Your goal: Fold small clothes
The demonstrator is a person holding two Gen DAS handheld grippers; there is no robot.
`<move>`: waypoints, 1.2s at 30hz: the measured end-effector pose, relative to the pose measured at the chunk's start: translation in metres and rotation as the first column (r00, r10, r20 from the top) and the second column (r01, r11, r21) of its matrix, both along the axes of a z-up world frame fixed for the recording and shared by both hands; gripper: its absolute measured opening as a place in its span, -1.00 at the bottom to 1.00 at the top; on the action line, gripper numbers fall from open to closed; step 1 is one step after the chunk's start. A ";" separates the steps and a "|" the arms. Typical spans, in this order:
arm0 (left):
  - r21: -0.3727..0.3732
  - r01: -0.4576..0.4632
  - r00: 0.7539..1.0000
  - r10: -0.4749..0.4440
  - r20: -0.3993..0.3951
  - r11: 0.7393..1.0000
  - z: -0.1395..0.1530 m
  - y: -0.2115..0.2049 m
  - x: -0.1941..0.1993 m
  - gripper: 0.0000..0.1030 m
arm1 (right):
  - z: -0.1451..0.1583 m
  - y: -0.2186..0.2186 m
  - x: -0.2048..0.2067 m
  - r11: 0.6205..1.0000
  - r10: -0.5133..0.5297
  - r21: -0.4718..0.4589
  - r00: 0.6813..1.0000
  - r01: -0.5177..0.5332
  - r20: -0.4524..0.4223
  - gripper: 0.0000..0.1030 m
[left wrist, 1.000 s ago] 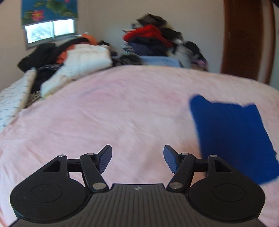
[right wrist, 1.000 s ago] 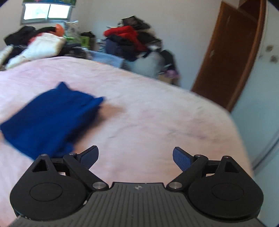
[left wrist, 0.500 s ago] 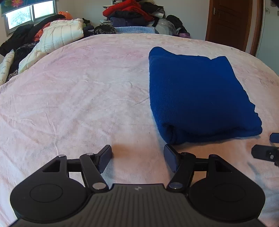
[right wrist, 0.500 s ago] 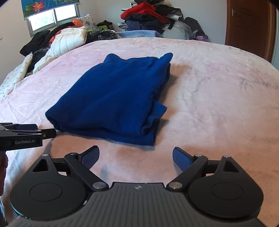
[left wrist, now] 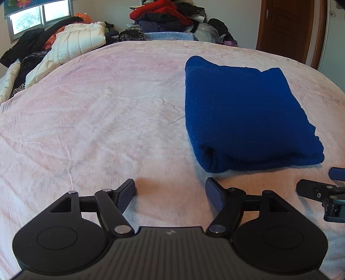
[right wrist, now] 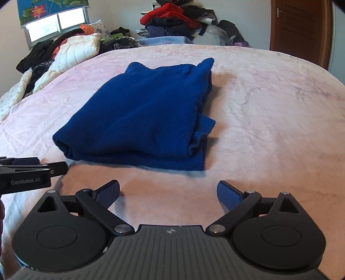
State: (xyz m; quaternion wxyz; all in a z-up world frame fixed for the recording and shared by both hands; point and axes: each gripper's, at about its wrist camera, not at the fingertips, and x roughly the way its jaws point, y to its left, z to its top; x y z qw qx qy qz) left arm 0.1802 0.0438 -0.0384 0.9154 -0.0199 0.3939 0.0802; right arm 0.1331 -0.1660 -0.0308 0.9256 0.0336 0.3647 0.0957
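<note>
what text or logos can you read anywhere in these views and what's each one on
"GenRobot.AI": white lettering on the side of the left gripper, seen at the left edge of the right wrist view.
A small emblem, not letters, is on each gripper's ribbed body, near its front edge.
The floral window blind carries flowers only, no words.
Nothing readable on the blue folded garment, the pink blanket or the door.

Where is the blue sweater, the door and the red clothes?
Sweater [right wrist: 142,116]: right wrist view, middle of its folded top.
Door [left wrist: 286,28]: left wrist view, its wood panel.
Red clothes [right wrist: 163,14]: right wrist view, top of the pile.
</note>
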 end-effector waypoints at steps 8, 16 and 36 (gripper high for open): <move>-0.018 0.002 1.000 -0.002 -0.007 1.000 -0.001 -0.006 -0.005 0.56 | -0.005 0.011 -0.006 0.998 -0.050 -0.047 0.999 0.051 0.020 0.98; -0.009 0.018 1.000 -0.018 -0.002 1.000 -0.003 -0.007 -0.007 0.64 | -0.011 0.021 -0.020 0.985 -0.134 -0.101 0.990 0.139 0.050 0.98; -0.007 0.020 1.000 -0.020 0.006 1.000 -0.009 -0.007 -0.009 0.99 | -0.013 0.020 -0.025 0.982 -0.166 -0.081 0.984 0.171 0.069 0.98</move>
